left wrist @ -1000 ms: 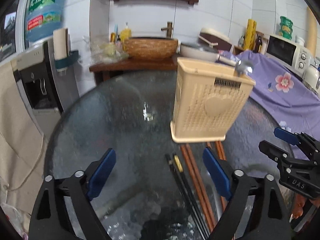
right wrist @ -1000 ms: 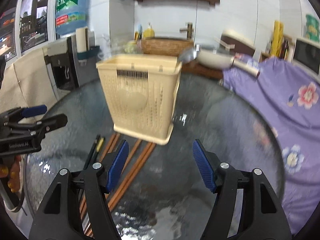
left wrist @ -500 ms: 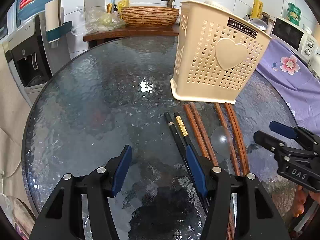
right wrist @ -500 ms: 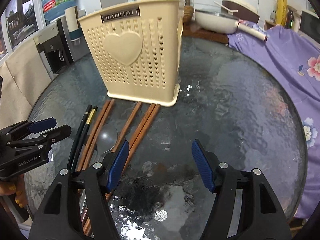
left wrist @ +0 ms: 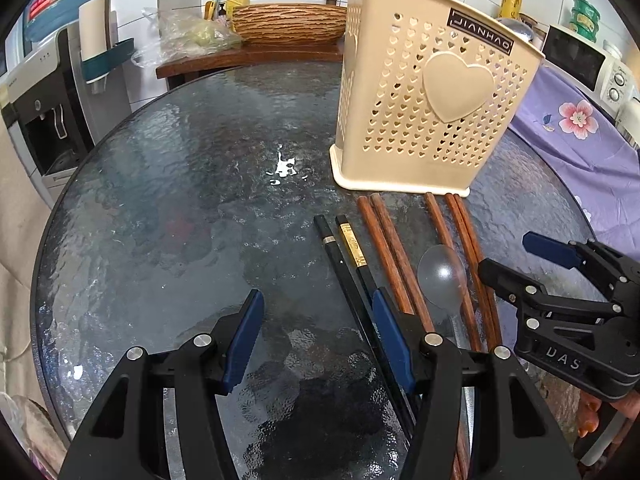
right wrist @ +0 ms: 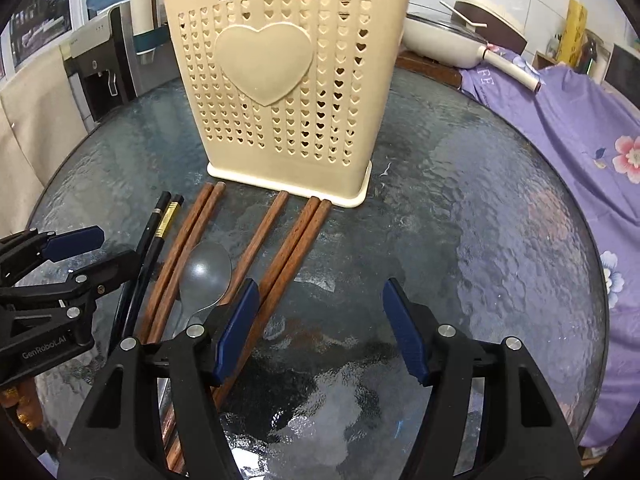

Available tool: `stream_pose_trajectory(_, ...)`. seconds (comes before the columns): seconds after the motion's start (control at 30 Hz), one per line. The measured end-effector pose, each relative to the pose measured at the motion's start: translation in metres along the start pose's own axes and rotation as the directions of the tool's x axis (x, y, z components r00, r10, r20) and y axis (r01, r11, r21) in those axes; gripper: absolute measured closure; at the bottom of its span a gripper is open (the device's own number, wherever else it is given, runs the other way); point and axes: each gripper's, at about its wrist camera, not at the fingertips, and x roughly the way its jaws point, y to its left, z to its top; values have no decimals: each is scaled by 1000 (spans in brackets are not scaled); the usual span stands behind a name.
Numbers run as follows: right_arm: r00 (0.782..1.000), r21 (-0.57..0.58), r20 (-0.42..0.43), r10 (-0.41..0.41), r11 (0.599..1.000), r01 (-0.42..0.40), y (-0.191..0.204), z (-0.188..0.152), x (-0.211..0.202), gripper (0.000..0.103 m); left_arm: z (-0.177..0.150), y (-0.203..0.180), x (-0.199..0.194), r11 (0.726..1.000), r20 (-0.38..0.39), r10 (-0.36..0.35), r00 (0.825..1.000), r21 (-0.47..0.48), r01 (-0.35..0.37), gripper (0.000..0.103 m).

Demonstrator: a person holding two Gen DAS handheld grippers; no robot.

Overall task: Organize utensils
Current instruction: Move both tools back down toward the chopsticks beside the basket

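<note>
A cream heart-pattern utensil basket [left wrist: 420, 120] [right wrist: 280, 100] stands upright on the round glass table [left wrist: 180, 220] [right wrist: 480, 220]. In front of it lie two black chopsticks [left wrist: 344, 252] [right wrist: 156, 236], several brown wooden chopsticks [left wrist: 392, 256] [right wrist: 296, 248] and a metal spoon [left wrist: 442, 276] [right wrist: 206, 270]. My left gripper [left wrist: 318, 308] [right wrist: 114, 246] is open low over the glass, its right finger beside the black chopsticks. My right gripper [right wrist: 320, 300] [left wrist: 506, 254] is open, its left finger over the rightmost brown pair. Neither holds anything.
A purple flowered cloth [left wrist: 580, 140] [right wrist: 580, 140] covers furniture to the right of the table. A water dispenser [left wrist: 40, 100] stands to the left. Behind are a wooden counter with a basin [left wrist: 288, 24], a pan [right wrist: 448, 40] and a microwave [left wrist: 580, 60].
Both grippers have sunk toward the table and tipped downward, so the utensils in front of the basket now show. The left jaws have narrowed; the right jaws are as wide as before.
</note>
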Motion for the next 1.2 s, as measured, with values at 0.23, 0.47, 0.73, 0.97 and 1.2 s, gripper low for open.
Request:
stream_pose_trajectory(0.23,999,-11,-22,-29,1000,29,-6,0,2,38,2,0,1,1000,-2,9,1000,11,-9,48)
stream_pose_trajectory(0.47,999,3,-35,-32,999,32,-13,-3,4,39,7,0,5,999,-7,33,999,28,-33,48)
stream_pose_trajectory(0.73,995,56,-96,5,998,1,-14,11,13,47,17,-2,15,995,-35,62,997,81,-59,53)
stream_pose_trajectory(0.97,990,82,-144,11,997,1,-15,20,19,47,24,-3,22,994,-65,67,996,93,-61,54)
stream_pose_trajectory(1.2,980,88,-196,19,996,-1,-21,30,26,47,32,-1,27,993,-115,55,992,113,-42,57)
